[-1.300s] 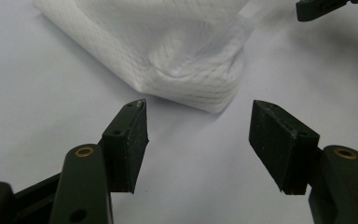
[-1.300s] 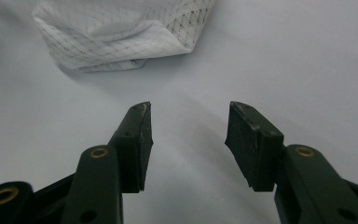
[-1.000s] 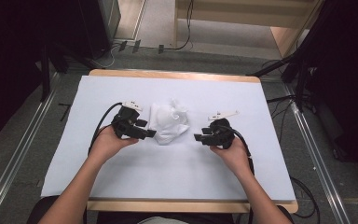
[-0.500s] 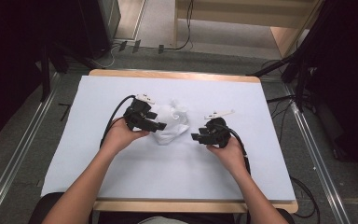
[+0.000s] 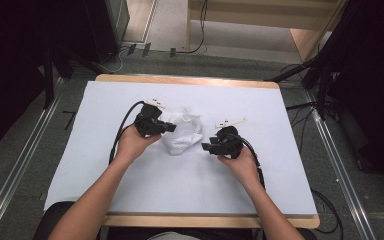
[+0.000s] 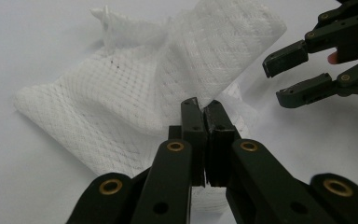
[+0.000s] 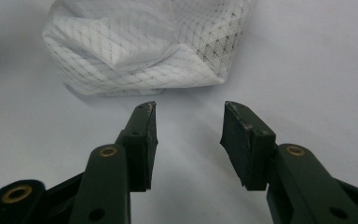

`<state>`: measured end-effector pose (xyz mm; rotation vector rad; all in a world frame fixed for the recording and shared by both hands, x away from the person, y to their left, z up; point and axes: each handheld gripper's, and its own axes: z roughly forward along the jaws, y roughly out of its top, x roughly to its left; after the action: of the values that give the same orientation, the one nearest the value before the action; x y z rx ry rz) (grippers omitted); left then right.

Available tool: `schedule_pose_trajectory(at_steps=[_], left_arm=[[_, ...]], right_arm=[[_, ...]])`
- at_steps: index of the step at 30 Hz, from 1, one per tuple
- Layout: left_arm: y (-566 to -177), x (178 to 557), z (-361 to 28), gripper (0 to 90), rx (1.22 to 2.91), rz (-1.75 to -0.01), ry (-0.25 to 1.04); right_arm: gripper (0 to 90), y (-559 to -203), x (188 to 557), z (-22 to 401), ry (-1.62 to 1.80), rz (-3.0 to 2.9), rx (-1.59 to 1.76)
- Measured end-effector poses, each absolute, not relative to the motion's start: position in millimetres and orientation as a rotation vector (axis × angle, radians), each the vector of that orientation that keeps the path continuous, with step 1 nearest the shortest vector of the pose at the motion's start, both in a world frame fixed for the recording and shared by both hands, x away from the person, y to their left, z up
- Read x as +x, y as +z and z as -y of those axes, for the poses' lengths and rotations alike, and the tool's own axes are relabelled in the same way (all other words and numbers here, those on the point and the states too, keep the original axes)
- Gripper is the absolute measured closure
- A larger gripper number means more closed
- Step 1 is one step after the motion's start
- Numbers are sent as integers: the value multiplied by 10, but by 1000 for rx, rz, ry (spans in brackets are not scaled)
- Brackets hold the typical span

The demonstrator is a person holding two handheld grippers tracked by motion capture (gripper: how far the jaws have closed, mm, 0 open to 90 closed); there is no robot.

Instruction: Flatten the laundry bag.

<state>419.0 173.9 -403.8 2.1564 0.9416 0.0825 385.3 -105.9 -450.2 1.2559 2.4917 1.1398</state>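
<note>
Your left gripper (image 6: 204, 108) has its jaws pressed together on the near edge of the white mesh bag (image 6: 135, 107), a fold of netting pinched right at the tips. How much fabric sits between the pads you can't make out; the jaws themselves cover it, and the bag's lower edge is cut off behind them. In the high view the left gripper (image 5: 169, 127) reaches in from the left and hides the bag's (image 5: 182, 131) left edge, so the pinch point itself is lost under the black body and your left hand (image 5: 130, 144).

Your right gripper (image 7: 189, 122) has its jaws apart, just been easing inward, nothing between them but bare table. The bag (image 7: 140, 51) lies ahead of those tips, near but not touching, its top cut off by the frame edge. From above, the right gripper (image 5: 206, 146) sits just beside the bag's right lower corner, your right hand (image 5: 240, 162) behind it; whether the tips brush the mesh there is too small to tell.

The bag is crumpled, folded over itself, at the middle of the white table cover (image 5: 190, 195), between both grippers. In the left gripper view the right gripper (image 6: 291, 77) shows at the upper right, cropped by the frame, close to the raised flap.
</note>
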Motion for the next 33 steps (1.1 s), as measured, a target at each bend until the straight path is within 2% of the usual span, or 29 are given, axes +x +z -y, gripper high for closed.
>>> schedule_pose_trajectory(at_steps=[15, 33], left_arm=[[-3968, 4091, -2230, 900, 2021, -1046, 75], [-4136, 3994, -2660, 900, 1942, -1196, 60]], right_arm=[[653, -4413, 3869, 1024, 1187, -2480, 1217], [656, -4385, 3949, 941, 1211, -2487, 1200]])
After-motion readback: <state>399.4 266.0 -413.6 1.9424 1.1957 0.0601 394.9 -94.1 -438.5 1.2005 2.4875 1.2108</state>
